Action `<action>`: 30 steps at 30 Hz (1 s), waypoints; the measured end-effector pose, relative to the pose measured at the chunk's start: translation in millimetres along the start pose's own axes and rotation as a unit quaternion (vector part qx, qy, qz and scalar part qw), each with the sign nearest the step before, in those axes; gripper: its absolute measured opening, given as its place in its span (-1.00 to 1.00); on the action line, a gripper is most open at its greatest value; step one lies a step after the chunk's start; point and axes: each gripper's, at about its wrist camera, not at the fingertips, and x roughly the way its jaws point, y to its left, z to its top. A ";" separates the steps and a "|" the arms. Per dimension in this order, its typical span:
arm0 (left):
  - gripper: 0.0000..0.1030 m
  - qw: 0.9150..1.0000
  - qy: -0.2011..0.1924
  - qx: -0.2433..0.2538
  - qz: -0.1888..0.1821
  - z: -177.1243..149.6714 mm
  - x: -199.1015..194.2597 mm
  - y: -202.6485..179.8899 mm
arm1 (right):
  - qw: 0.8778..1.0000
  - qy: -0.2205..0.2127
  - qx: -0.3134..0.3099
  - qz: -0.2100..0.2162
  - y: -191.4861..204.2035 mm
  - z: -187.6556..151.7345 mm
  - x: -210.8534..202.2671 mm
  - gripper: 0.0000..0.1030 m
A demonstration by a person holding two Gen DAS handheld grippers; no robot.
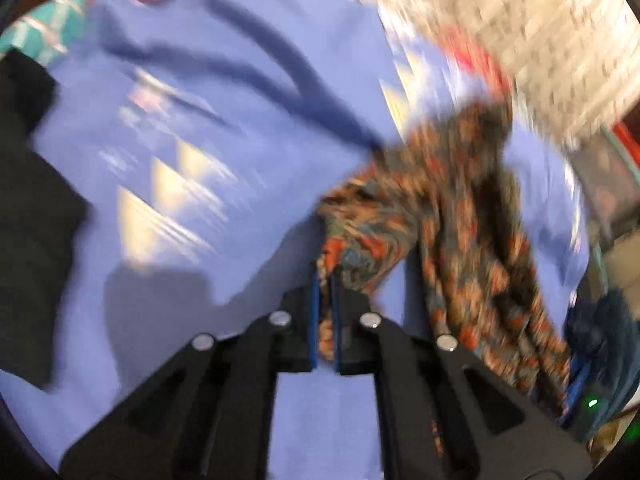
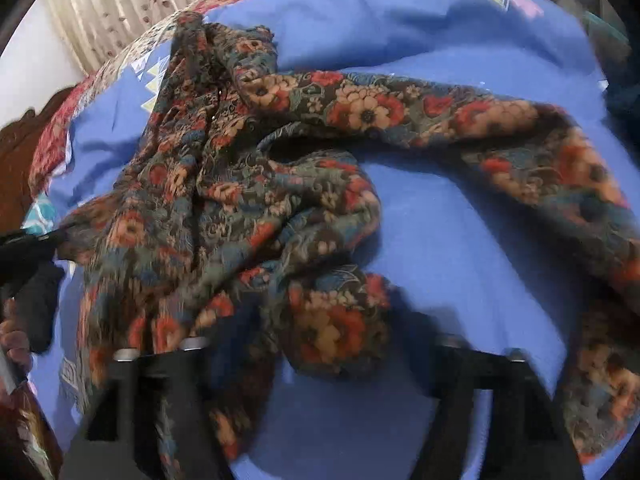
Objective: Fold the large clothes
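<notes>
A large floral garment (image 2: pixel 248 184), dark with red and orange flowers, lies crumpled on a blue bedsheet (image 2: pixel 440 248). My left gripper (image 1: pixel 325 320) is shut on an edge of this garment (image 1: pixel 460 208), with the cloth pinched between its blue pads (image 1: pixel 314 320). The rest trails away to the right, blurred. In the right wrist view my right gripper (image 2: pixel 320 344) hangs low over the garment with its jaws wide apart. A bunched fold (image 2: pixel 332 320) sits between them, and the pads do not press on it. The left gripper (image 2: pixel 28 248) shows at the left edge, holding the cloth's border.
A black cloth (image 1: pixel 32 208) lies on the sheet at the left. A patchwork quilt (image 2: pixel 60 128) and a wooden headboard (image 2: pixel 20 148) border the bed, with a patterned curtain (image 2: pixel 132 4) behind. A person's hand (image 2: pixel 14 344) is at the left edge.
</notes>
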 end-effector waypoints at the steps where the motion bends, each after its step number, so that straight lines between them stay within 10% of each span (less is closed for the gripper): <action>1: -0.92 1.000 -0.017 -0.012 -0.002 13.9 -15.8 13.3 | 1.000 -0.014 0.007 0.002 -2.2 5.1 -10.6 -0.33; 6: -0.92 0.979 -0.154 -0.072 0.117 86.0 -128.6 105.3 | 0.981 -0.141 0.080 -0.110 -68.5 34.3 -86.2 -0.40; 11: -0.90 0.976 -0.102 -0.142 0.128 74.5 -144.5 153.2 | 0.980 -0.111 0.141 -0.090 -109.9 27.4 -101.6 -0.19; 16: -0.71 0.996 0.005 -0.080 0.041 -20.0 -95.8 97.6 | 0.985 -0.114 0.133 -0.002 -96.2 -17.0 -112.6 0.27; 21: -0.66 0.984 0.159 0.013 -0.080 -120.6 -23.8 -20.1 | 0.990 -0.098 0.099 0.021 -83.0 -21.3 -103.0 0.57; 25: -0.10 0.972 0.193 0.086 -0.101 -151.8 8.3 -99.1 | 0.992 -0.092 0.085 0.026 -81.9 -12.9 -90.4 0.79; 30: -0.27 0.971 0.199 0.093 -0.094 -156.0 42.9 -134.4 | 0.995 -0.074 0.061 0.016 -73.4 -8.4 -63.3 0.95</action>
